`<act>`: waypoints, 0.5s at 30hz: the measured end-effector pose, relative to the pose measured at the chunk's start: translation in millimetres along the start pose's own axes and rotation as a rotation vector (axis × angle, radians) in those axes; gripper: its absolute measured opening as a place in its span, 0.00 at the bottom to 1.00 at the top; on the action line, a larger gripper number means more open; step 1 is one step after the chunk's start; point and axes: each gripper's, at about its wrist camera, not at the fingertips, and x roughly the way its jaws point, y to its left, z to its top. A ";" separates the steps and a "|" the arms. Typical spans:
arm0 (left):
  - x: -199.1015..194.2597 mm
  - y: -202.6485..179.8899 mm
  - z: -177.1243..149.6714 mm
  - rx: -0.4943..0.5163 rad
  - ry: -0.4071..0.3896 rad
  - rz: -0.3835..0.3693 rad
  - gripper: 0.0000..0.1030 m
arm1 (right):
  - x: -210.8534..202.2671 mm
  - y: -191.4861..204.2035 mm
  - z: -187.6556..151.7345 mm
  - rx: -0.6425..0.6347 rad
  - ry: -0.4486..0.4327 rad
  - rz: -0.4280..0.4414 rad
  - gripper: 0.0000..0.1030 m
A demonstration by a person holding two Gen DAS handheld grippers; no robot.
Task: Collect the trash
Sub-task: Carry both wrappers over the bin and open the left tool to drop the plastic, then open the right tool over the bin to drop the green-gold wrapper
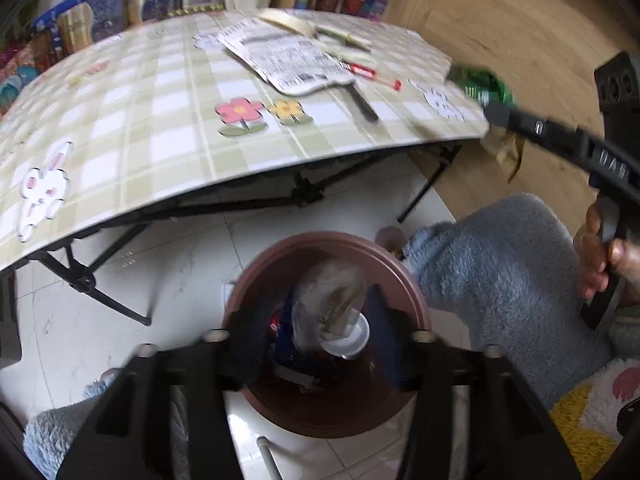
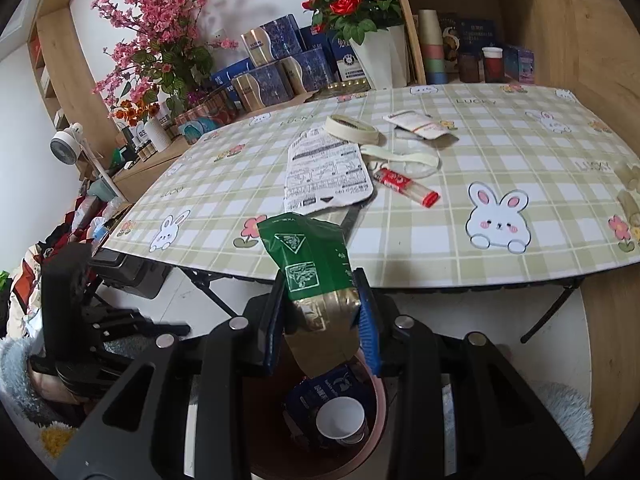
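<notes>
Green packet (image 2: 310,264) clamped in right hand-held gripper (image 2: 320,320) may miss brown bin (image 2: 382,404); left hand-held gripper (image 1: 320,344) released.

"LUCKY" on tablecloth (image 2: 520,128)

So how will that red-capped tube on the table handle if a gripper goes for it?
The tube looks round and slim, so a nudge would probably roll it. Its clear body seems stiff and likely slick. Lying flat on the table, it offers little height to pinch.
</notes>
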 end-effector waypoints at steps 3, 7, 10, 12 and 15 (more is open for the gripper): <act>-16.8 6.6 1.9 -0.033 -0.079 0.057 0.65 | 5.2 3.2 -6.1 -0.005 0.025 0.006 0.34; -45.7 21.5 -3.4 -0.121 -0.212 0.193 0.88 | 13.6 13.9 -15.3 -0.033 0.060 0.017 0.34; -62.9 32.9 -9.1 -0.190 -0.279 0.249 0.92 | 22.8 21.2 -23.5 -0.047 0.094 0.024 0.34; -73.3 41.3 -14.9 -0.247 -0.324 0.283 0.94 | 28.7 25.5 -28.0 -0.052 0.115 0.028 0.34; -79.4 52.6 -21.4 -0.324 -0.353 0.302 0.94 | 38.0 31.2 -34.7 -0.062 0.147 0.037 0.34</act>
